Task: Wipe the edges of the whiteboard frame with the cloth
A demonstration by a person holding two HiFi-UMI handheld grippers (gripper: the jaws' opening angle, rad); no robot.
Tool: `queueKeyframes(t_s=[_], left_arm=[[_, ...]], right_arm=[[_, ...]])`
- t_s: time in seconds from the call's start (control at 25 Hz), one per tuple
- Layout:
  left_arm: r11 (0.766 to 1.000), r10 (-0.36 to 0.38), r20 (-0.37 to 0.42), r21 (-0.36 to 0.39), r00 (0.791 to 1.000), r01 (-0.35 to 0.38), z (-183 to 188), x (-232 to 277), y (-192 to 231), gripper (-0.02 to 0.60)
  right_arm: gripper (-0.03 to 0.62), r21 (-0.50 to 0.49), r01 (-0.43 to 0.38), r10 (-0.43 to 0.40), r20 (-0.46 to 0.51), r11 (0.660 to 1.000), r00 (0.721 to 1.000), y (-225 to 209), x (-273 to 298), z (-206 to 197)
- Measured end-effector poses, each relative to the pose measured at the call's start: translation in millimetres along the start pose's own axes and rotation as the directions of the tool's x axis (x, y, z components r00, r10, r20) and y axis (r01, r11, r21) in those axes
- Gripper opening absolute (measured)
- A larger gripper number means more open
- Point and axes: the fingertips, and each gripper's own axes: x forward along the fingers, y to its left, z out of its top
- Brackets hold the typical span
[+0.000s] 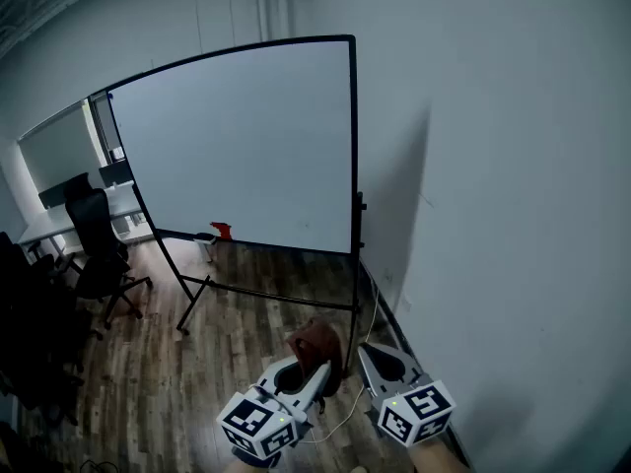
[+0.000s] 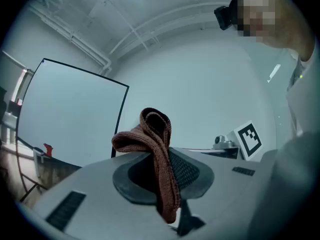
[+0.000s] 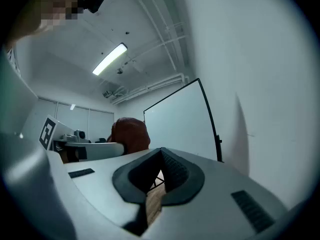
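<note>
The white wall (image 1: 513,166) fills the room from one to five o'clock. The whiteboard (image 1: 237,146) stands at twelve o'clock, edged by its black frame (image 1: 352,146), with its right post close to that wall. A black office chair (image 1: 97,239) sits at nine o'clock. Low at six o'clock, well short of the board, the left gripper (image 1: 321,374) is clenched on the brown cloth (image 1: 315,341), which bunches up above its tips. At its three o'clock, the right gripper (image 1: 373,355) has its jaws pressed together, holding nothing. A small red object (image 1: 223,231) rests at the board's lower edge.
</note>
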Motion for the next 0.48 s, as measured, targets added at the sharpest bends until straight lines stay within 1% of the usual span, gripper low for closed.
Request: queueKeyframes(t_s=[0.12,0.28,0.48], left_arm=[[1.000,0.003,0.001,0.002,1.000,-0.003,4,3,-4,0.066],[1.000,0.016,0.004,0.002,1.000,-0.016,5,7,-6,0.066],[0.999,0.029,-0.002,0.013,1.000,-0.029,4,16,-9,0.067]], right_arm=[[0.002,0.010,-0.003,0.003,0.004,1.000,1.000,-5,-4,5],[0.002,0.049,-0.024,0.022,0.040,0.999,0.999,-13,-11,13],[0.002,0.077,-0.019,0.015,0.055,0.997,0.998,-27,-17,16]])
